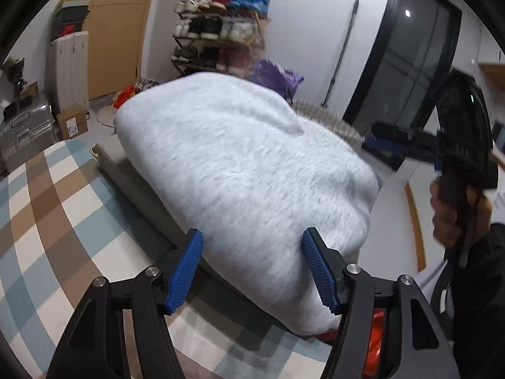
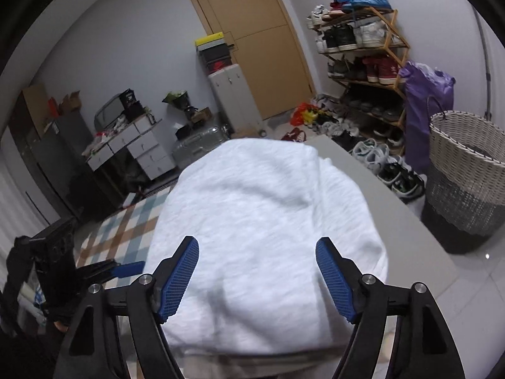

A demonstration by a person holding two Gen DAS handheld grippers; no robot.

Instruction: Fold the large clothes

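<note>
A light grey fleece garment (image 1: 246,170) lies folded into a thick rectangle on a grey table (image 1: 126,170). It also shows in the right wrist view (image 2: 258,227) on the same table (image 2: 404,221). My left gripper (image 1: 252,268) is open and empty, hovering over the garment's near end. My right gripper (image 2: 257,278) is open and empty above the near edge of the garment. The right gripper also shows in the left wrist view (image 1: 378,139), held at the far right. The left gripper shows at the lower left of the right wrist view (image 2: 126,268).
A woven laundry basket (image 2: 467,177) stands right of the table. A shoe rack (image 2: 363,63) and a purple bag (image 2: 423,104) stand behind. A checked rug (image 1: 41,208) covers the floor on the left. A suitcase (image 1: 22,132), drawers (image 2: 139,148) and a door (image 2: 252,38) line the walls.
</note>
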